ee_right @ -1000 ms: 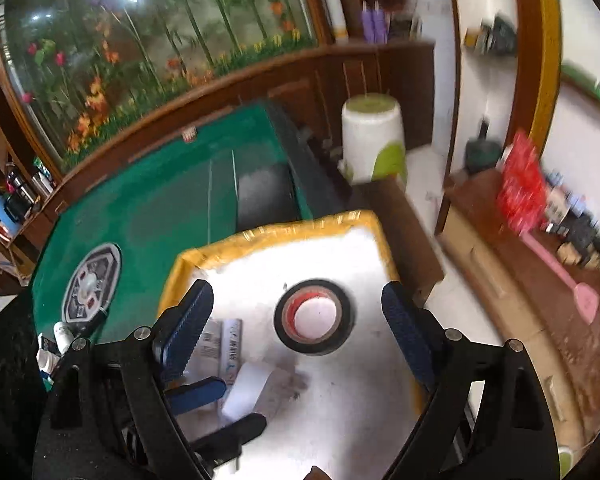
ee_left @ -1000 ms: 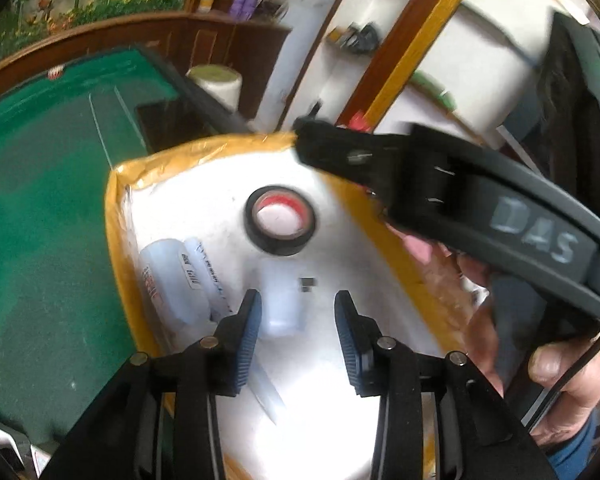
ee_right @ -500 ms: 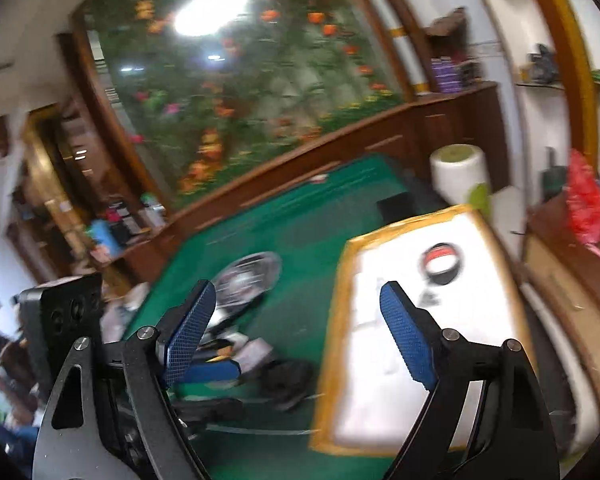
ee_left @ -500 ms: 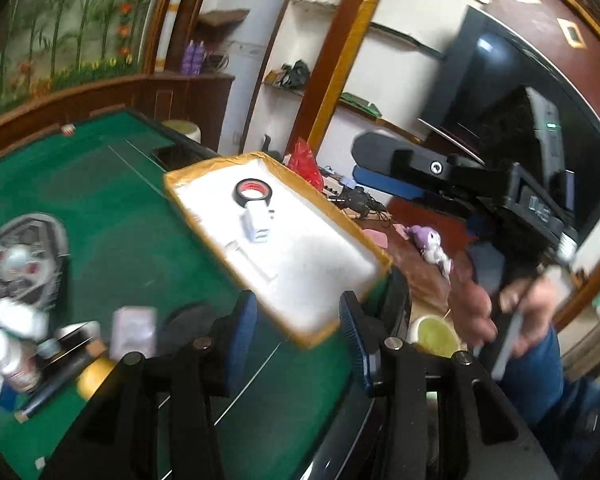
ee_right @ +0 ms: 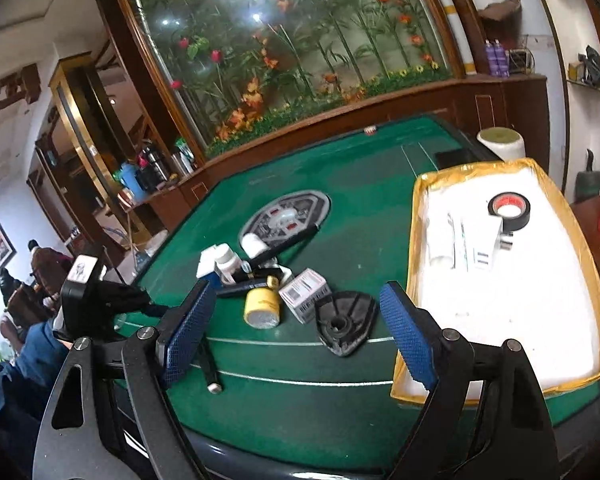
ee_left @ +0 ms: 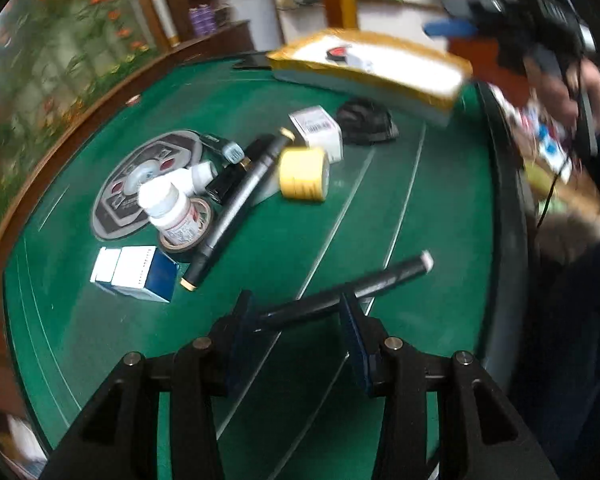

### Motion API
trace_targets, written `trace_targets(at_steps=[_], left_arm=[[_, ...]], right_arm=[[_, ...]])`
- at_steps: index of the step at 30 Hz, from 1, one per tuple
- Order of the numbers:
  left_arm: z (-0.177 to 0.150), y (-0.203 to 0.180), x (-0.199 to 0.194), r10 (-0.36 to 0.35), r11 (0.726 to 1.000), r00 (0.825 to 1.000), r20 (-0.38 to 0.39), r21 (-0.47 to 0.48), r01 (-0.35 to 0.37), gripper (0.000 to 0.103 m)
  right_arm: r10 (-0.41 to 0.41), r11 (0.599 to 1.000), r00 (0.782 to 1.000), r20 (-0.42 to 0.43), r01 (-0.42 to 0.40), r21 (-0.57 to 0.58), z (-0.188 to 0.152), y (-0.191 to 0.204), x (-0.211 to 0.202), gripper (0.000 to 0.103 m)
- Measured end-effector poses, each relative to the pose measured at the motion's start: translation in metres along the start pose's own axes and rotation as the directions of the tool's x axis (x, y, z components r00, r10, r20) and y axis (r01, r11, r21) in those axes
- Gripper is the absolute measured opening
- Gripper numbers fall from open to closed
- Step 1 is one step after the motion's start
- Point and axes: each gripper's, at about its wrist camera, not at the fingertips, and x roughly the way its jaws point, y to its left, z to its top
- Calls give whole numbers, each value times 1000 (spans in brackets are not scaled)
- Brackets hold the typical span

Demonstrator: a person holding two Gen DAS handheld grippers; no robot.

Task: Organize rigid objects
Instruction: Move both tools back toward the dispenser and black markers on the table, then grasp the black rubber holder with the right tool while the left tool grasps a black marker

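Your left gripper (ee_left: 296, 320) has moved away from the white tray (ee_right: 416, 208) to the green table (ee_left: 420, 208); its jaws stand partly apart above a black marker (ee_left: 356, 286) (touching or not, I cannot tell). Your right gripper (ee_right: 296, 332) is wide and empty over the black triangular part (ee_right: 346, 320), beside the yellow tape roll (ee_right: 262, 306).

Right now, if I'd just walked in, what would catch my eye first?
Probably the green felt table, with a jumble of small things heaped near its middle, a yellow tape roll brightest among them. To the right sits a gold-edged white tray holding a black tape roll and a few white items. Behind it all glows a wall of orange flowers.
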Motion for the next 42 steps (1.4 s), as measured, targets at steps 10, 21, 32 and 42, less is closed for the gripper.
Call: trace_targets(at_steps=[10,21,32,42], left_arm=[[27,-6,30,-11,1000,1000,-21,-7,10,38],[31,2,35,-62,895,996,64,-439,84,25],[42,-3,45,-10,916,999,40,-400,25,27],[35,-8,38,-92,907,991,94,-403,123,15]], right_arm=[[-71,997,995,-70,70,-10,-1,1,14,86],[-276,957,924,-265,240,-162,-8,19,85,86],[-353,934,873,-337,309,-178,-16,10,125,63],[-290,957,911,-292,277,-88,-26,10,91,57]])
